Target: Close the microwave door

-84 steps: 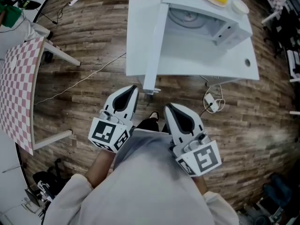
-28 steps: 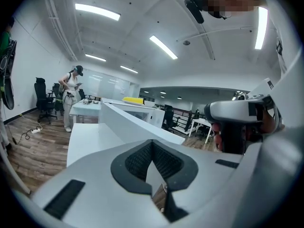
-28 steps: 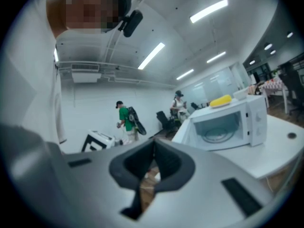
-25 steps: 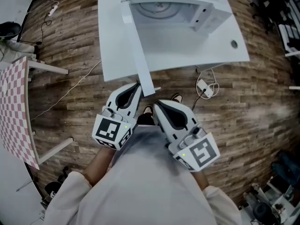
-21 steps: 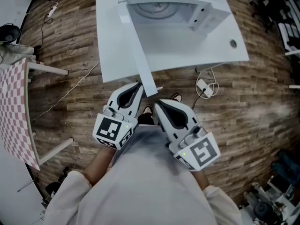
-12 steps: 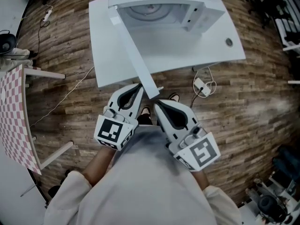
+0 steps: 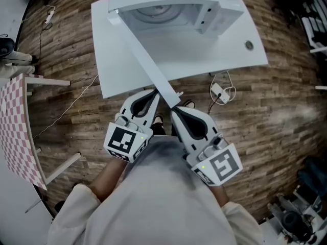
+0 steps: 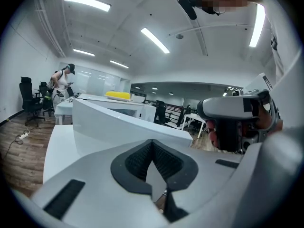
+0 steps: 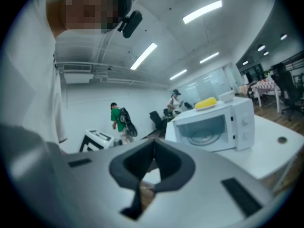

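Though both clamped together on nothing, favours left gripper [image 7: 155,95] over right gripper [image 7: 174,112], seemingly touching near end of open microwave door [image 7: 143,59], hinged far-left on microwave [image 7: 219,11]; push rightward.

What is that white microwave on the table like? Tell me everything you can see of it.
The microwave is a white box standing on a white table. Its door, hinged at the left, is swung wide open; its free edge reaches out between the left gripper and the right gripper, though contact cannot be judged. Inside lies a round turntable, with a control panel at the right. A yellow thing rests on top.
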A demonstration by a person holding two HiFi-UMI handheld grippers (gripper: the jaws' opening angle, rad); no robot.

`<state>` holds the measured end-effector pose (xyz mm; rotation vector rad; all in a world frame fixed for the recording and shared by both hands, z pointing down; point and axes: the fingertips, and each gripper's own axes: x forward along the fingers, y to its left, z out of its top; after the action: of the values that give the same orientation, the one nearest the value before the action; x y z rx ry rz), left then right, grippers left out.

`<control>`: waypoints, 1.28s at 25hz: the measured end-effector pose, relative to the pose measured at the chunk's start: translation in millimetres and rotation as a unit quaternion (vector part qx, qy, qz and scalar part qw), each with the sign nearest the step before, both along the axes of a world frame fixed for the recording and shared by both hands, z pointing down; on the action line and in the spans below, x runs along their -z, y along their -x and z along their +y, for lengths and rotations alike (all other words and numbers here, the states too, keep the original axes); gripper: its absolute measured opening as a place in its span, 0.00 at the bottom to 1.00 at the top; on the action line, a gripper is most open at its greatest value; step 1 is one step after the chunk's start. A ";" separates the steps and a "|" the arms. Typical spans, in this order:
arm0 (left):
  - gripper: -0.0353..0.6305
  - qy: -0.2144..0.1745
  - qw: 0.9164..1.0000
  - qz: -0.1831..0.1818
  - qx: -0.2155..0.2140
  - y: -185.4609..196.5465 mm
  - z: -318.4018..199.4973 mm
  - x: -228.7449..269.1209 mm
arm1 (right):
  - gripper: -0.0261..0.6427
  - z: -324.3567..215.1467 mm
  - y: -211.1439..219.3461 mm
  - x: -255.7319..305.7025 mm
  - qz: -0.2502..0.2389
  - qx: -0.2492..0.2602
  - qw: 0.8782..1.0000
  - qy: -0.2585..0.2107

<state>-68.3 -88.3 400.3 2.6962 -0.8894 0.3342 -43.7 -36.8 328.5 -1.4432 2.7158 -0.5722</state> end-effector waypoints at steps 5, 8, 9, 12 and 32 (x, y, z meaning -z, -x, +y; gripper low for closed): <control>0.08 0.005 1.000 0.000 0.000 -13.1 -8.7 -0.5 | 0.07 -9.8 -13.6 -0.7 0.005 0.005 1.000 0.003; 0.08 0.006 1.000 0.002 0.003 -22.1 -13.4 -0.9 | 0.07 -15.7 -22.1 0.4 0.002 0.006 1.000 0.003; 0.08 0.007 1.000 0.002 0.003 -25.7 -14.8 -1.4 | 0.07 -17.6 -25.2 0.7 0.001 0.006 1.000 0.003; 0.08 0.010 1.000 0.005 0.006 -36.0 -19.4 -1.7 | 0.07 -21.9 -34.5 0.2 0.003 0.012 1.000 0.001; 0.08 -0.001 0.998 0.008 0.069 -90.2 -49.1 -1.5 | 0.07 -49.6 -114.7 -9.0 0.020 0.032 0.999 0.011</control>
<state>21.9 -137.4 401.8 2.6185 -1.0657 0.2806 71.0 -86.3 337.6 -1.3921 2.8044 -0.5854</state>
